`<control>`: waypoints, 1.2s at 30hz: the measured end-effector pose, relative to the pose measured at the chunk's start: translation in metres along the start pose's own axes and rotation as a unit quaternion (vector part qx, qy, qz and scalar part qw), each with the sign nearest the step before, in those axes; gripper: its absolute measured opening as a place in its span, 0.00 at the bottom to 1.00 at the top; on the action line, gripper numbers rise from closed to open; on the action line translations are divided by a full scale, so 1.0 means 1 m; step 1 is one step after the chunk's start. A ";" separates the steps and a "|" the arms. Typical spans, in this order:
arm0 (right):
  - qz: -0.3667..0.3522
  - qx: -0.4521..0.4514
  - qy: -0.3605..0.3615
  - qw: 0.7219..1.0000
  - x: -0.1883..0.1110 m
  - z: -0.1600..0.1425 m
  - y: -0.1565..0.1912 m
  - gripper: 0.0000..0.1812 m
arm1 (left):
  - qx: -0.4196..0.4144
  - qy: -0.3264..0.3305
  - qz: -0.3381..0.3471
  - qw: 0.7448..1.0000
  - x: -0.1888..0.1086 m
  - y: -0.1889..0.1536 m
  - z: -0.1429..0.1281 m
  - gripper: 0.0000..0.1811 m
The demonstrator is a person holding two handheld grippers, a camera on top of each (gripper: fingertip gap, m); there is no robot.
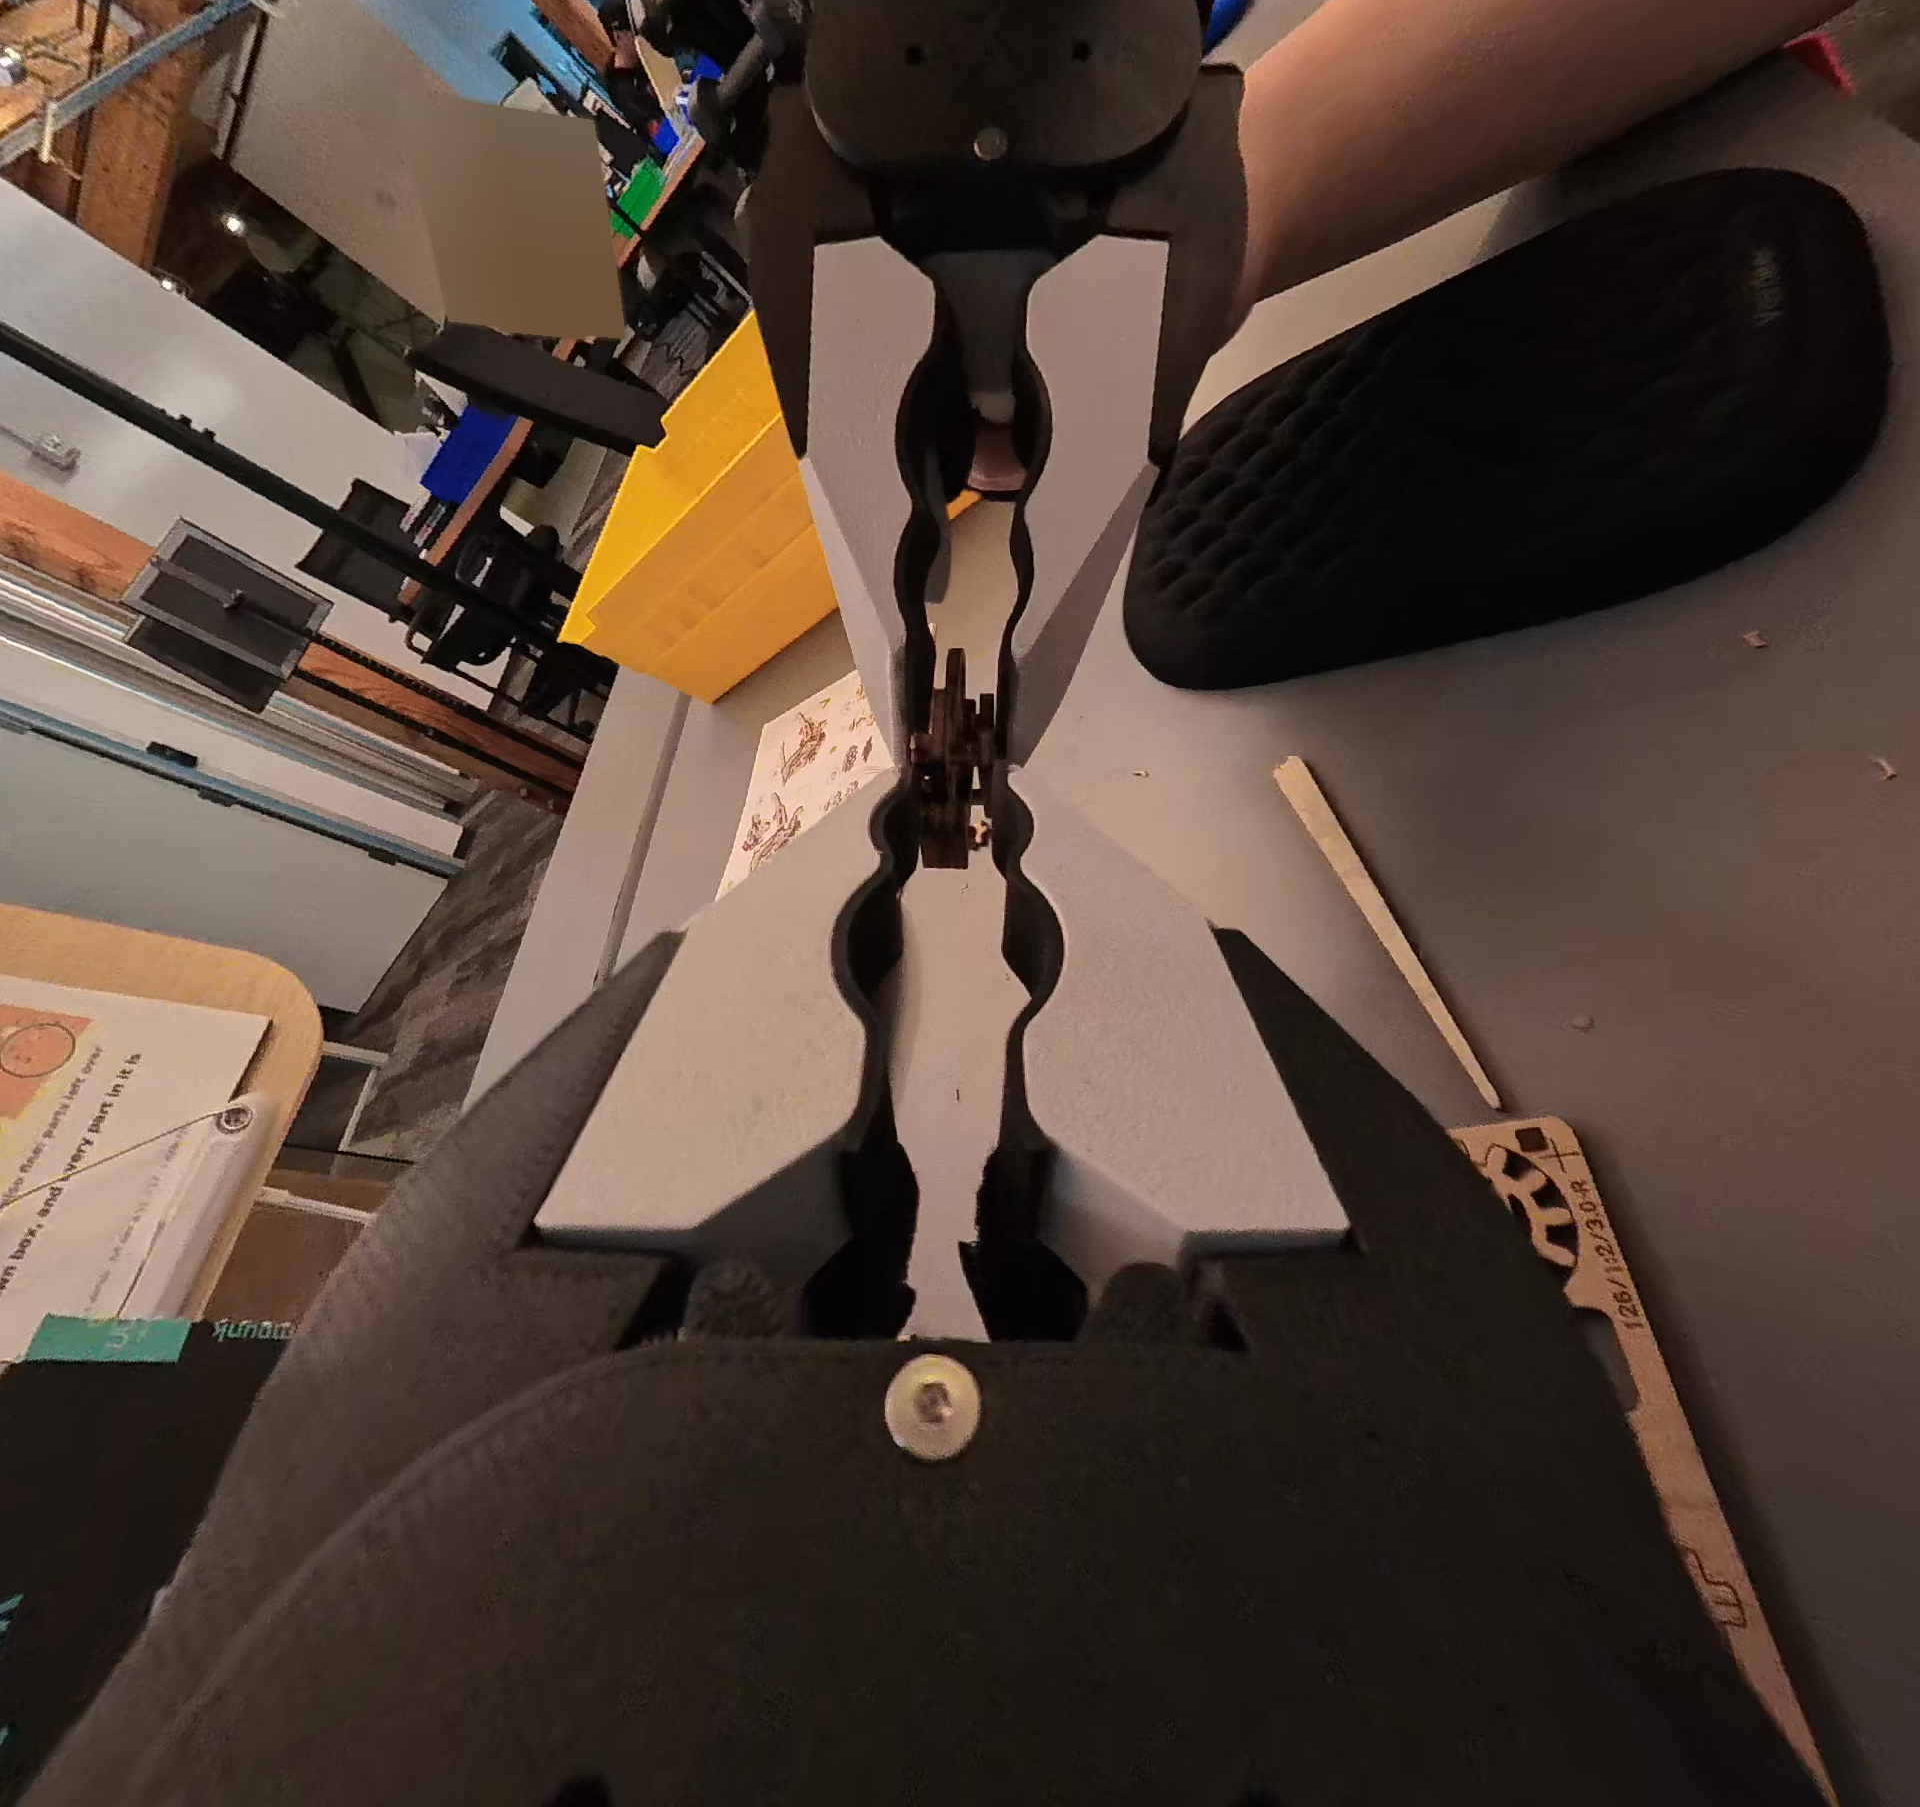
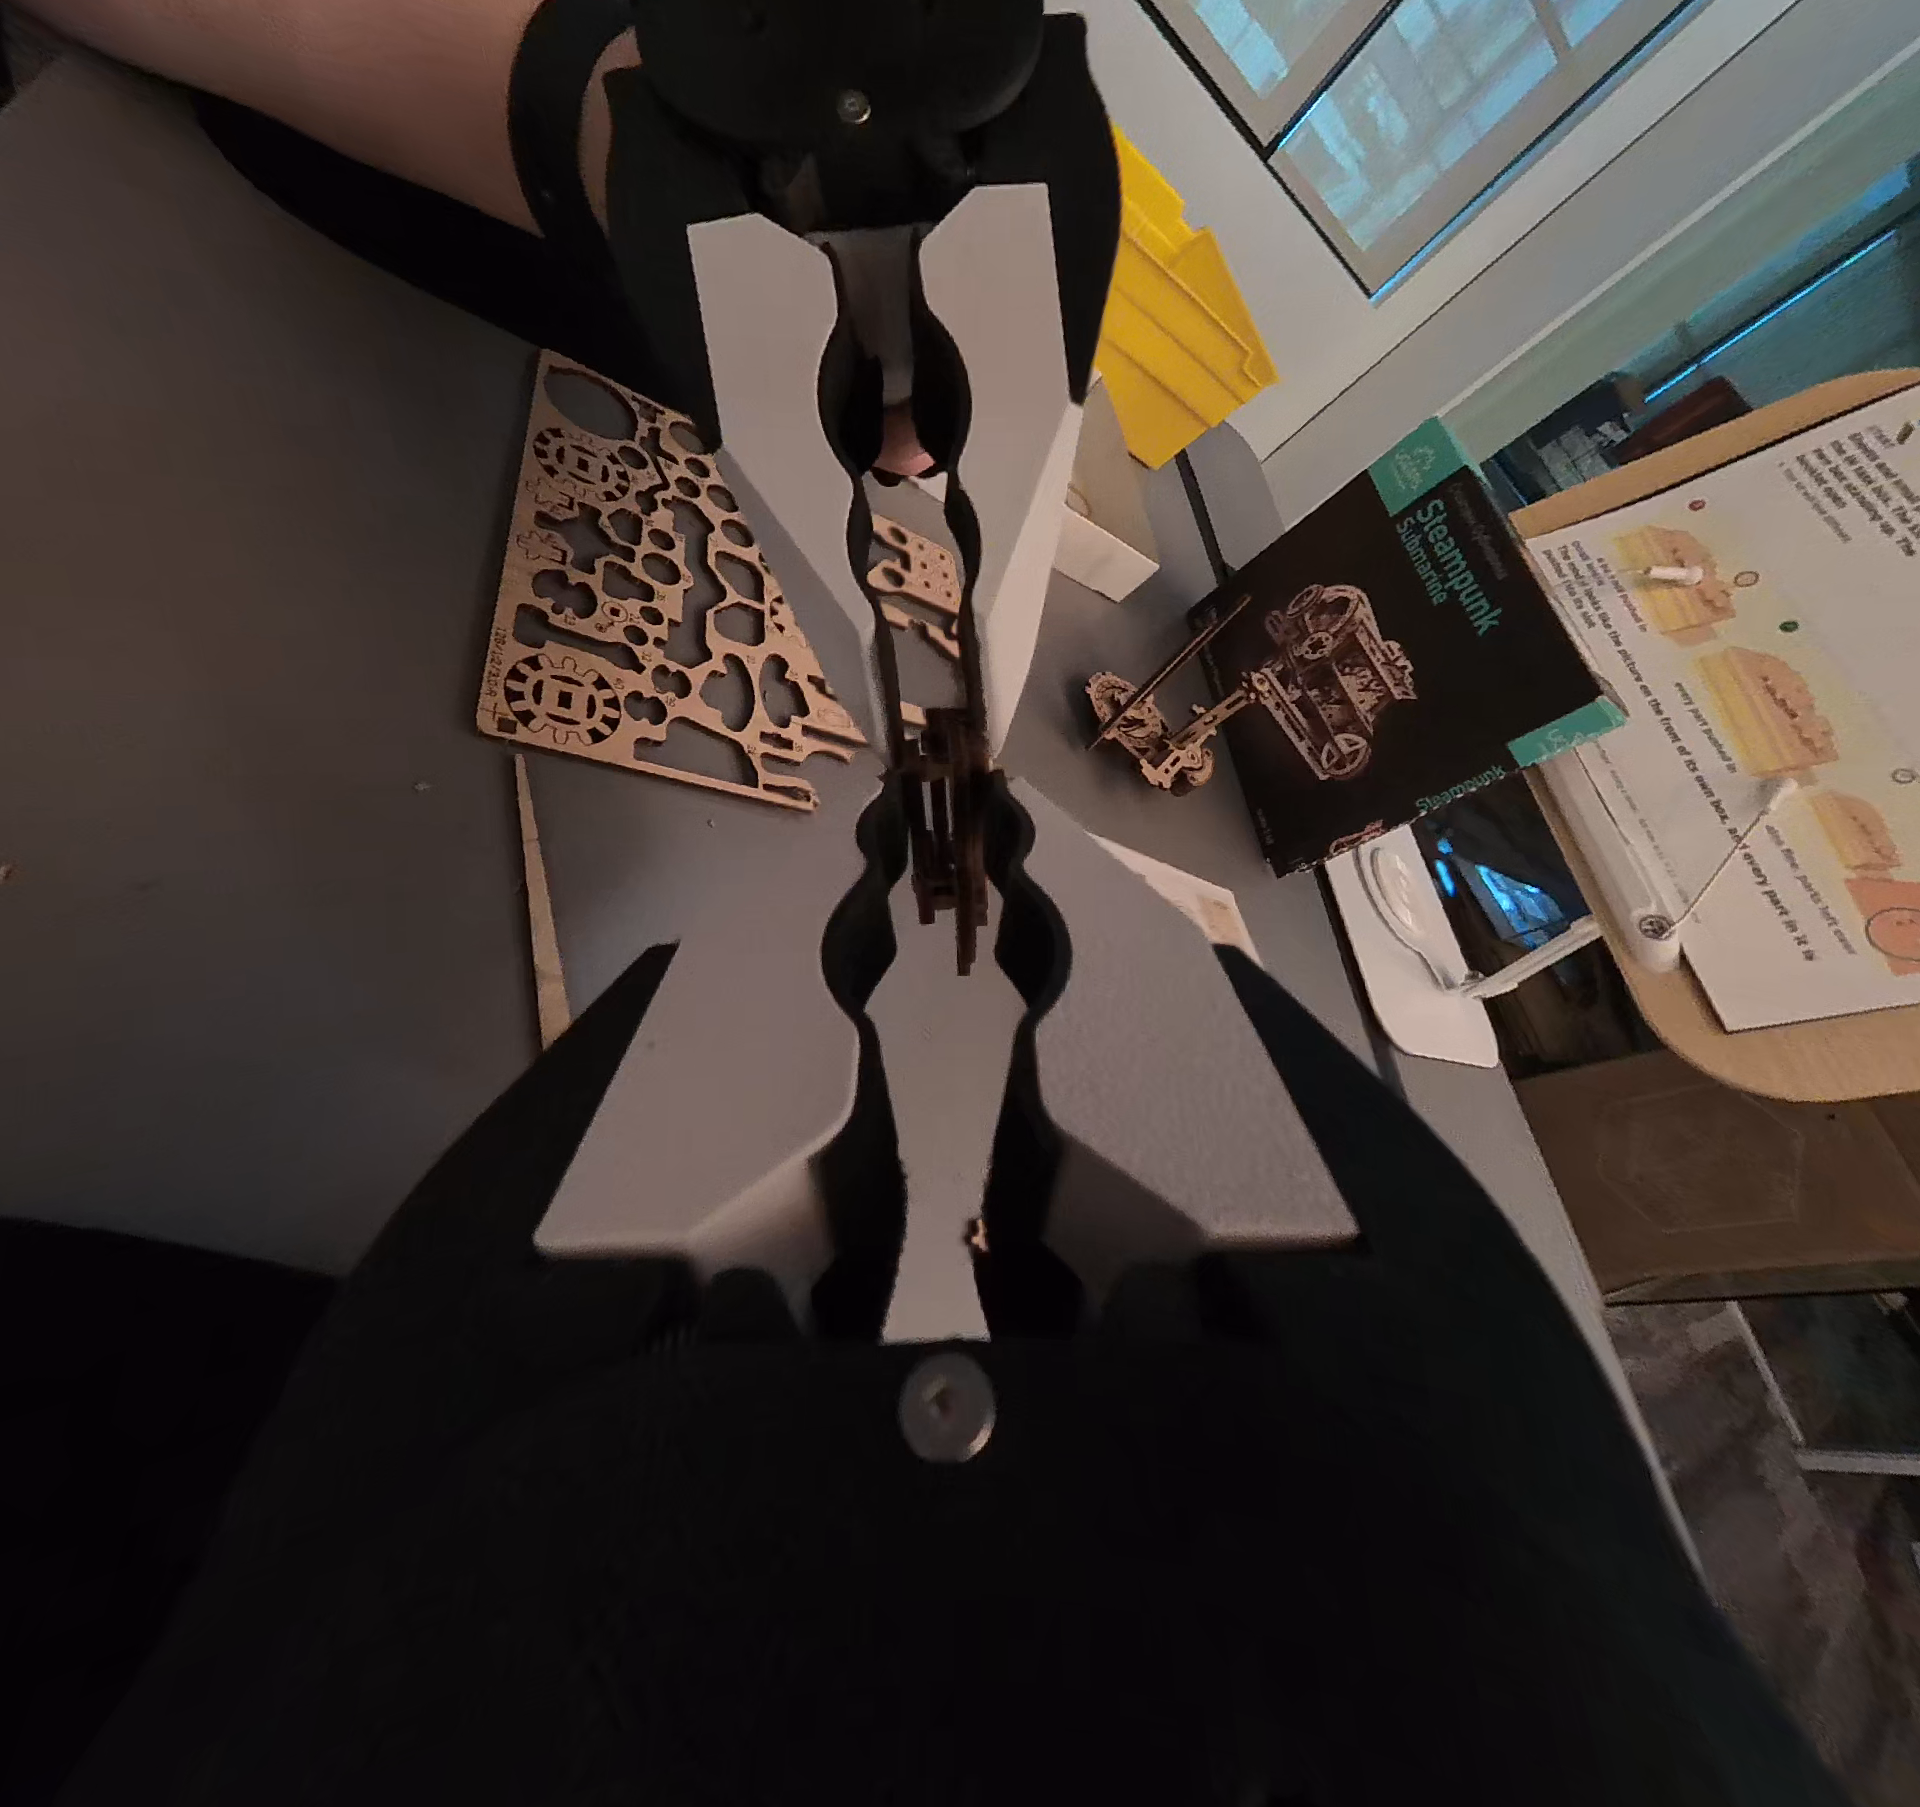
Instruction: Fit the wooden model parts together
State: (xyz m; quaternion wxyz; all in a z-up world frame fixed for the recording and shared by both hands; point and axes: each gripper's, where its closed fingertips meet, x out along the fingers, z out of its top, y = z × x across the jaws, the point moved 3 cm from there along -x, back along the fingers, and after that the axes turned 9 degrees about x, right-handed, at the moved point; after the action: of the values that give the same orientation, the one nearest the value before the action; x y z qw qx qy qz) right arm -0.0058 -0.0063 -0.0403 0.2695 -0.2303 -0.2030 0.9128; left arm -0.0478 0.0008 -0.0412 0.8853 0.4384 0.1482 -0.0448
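Left wrist view puts us behind the left tongs [image 1: 951, 812], whose fingertips are clenched on a small wooden assembly [image 1: 951, 770] of dark, laser-cut pieces, held in the air above the grey counter [image 1: 1558, 874]. Facing us tip to tip, the right tongs [image 1: 954, 718] grip the same assembly from the far side, so both pairs pinch it between them. A bare forearm [image 1: 1507, 95] runs off to the far right behind those tongs. On the counter to the right lie a black textured pad [image 1: 1507, 427], a thin wooden strip [image 1: 1382, 936] and, nearer, the corner of a cut-out sheet [image 1: 1621, 1342]. To the left of the far tongs we see a yellow bin [image 1: 707, 552] and a printed instruction sheet [image 1: 800, 781].

From the right wrist view we see a punched-out plywood sheet [image 2: 644, 594] lying flat on the counter to the left of the tongs. To the right stands a partly built wooden model [image 2: 1153, 718], just beside a dark product box [image 2: 1403, 656].
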 end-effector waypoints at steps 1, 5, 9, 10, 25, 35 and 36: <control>0.000 0.004 0.002 1.000 0.000 -0.001 -0.001 0.06 | -0.002 0.002 0.001 1.000 0.001 0.000 -0.001 0.06; 0.001 0.018 0.006 1.000 0.002 -0.004 -0.001 0.06 | -0.013 0.012 -0.005 1.000 0.002 0.000 -0.004 0.06; 0.016 0.035 0.001 0.999 0.002 -0.007 -0.001 0.06 | -0.028 0.013 -0.015 0.999 0.004 -0.001 -0.005 0.06; 0.019 0.041 -0.002 0.999 0.003 -0.007 -0.001 0.06 | -0.031 0.012 -0.018 0.999 0.003 -0.001 -0.005 0.06; 0.096 0.065 -0.073 0.991 -0.012 0.001 0.001 0.07 | -0.073 -0.053 -0.036 0.995 -0.001 0.000 0.011 0.06; 0.057 0.009 -0.070 0.996 -0.016 0.006 0.002 0.06 | -0.061 -0.070 -0.012 0.996 -0.002 0.001 0.014 0.07; 0.056 0.006 -0.070 0.996 -0.015 0.006 0.002 0.06 | -0.060 -0.068 -0.013 0.996 -0.001 0.000 0.014 0.07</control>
State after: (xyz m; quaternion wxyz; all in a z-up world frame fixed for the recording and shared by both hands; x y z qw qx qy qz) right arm 0.0012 -0.0185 -0.0315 0.2046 -0.1749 -0.2033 0.9414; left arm -0.0460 -0.0097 -0.0328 0.9173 0.3786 0.0961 -0.0768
